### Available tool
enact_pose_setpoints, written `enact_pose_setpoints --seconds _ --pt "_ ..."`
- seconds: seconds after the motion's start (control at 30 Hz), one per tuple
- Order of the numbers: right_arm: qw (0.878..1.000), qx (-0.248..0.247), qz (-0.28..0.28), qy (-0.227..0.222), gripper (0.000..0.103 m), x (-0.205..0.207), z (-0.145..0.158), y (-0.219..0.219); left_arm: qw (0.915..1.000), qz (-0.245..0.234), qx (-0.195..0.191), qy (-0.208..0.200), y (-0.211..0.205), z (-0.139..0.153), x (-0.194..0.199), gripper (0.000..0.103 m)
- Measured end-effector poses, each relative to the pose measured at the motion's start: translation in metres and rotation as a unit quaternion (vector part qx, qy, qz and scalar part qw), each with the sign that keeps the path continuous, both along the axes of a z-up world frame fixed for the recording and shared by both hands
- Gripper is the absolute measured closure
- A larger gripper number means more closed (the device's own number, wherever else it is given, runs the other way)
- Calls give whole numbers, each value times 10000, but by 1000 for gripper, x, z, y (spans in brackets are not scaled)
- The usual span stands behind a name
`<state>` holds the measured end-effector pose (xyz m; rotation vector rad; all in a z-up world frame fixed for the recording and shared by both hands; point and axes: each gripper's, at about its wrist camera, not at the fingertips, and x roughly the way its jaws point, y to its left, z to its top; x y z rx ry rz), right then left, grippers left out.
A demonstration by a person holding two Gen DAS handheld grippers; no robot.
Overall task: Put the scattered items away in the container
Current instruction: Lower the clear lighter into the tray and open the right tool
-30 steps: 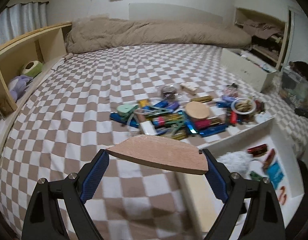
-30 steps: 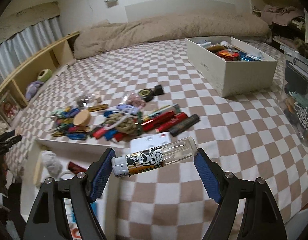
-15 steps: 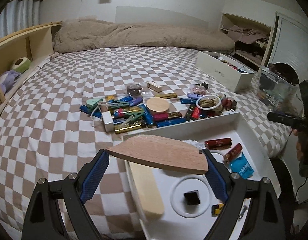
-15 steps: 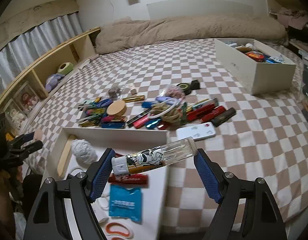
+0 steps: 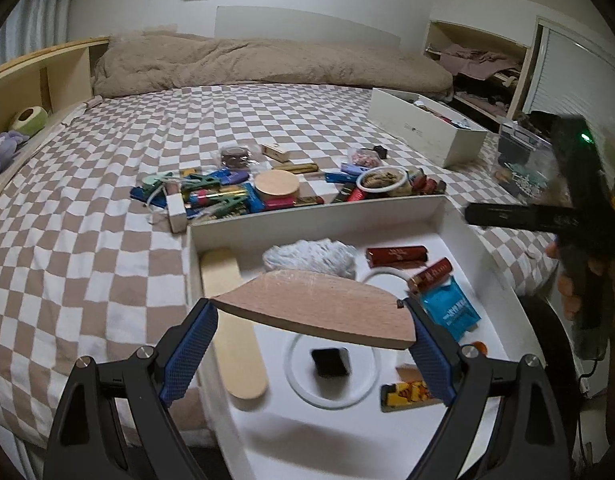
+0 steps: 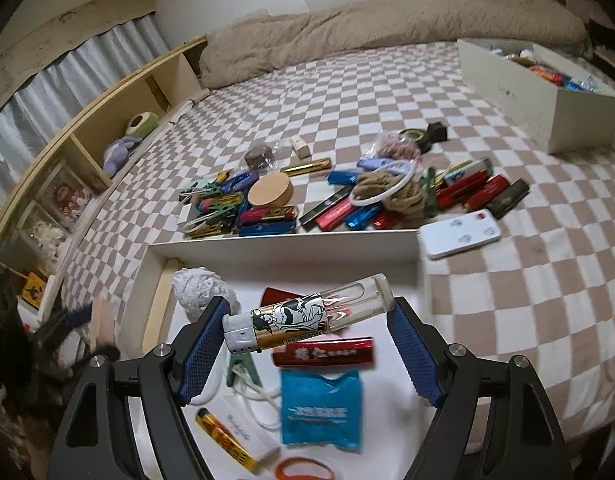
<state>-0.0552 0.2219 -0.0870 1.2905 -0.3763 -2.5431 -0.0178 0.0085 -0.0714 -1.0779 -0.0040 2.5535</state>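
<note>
Both grippers angled down over white tray [image 5: 315, 216], wooden piece [image 5: 319, 306], lighter [image 6: 307, 316] clamped.

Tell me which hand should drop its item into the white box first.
Either, marginally the right: its tool holds the lighter above the white box. The left tool holds the wooden piece above it too.

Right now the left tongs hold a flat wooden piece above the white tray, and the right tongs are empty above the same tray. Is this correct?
Not quite. The right tongs are not empty: they hold a lighter with a cartoon label, clamped end to end, as the right wrist view shows. The rest stands: the left tongs hold the flat wooden piece above the white tray.
</note>
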Motion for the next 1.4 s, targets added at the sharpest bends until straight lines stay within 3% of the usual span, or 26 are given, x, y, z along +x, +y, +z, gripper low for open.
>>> enact_pose_setpoints --seconds 0.2,0.67,0.9,1.4 --pt "9987 -287 -134 -397 22 -20 -19 -18 10000 -24 83 -27 8 -5 14 11" --pt "9945 -163 -593 -853 22 -55 -56 -38 9998 39 -34 -202 18 -20 23 11" --pt "9942 57 -745 -776 22 -58 -59 -42 9995 99 -206 -239 21 -24 18 11" --pt "9914 1176 -512 -265 22 -46 -65 -69 9992 155 -215 -287 20 -27 18 11"
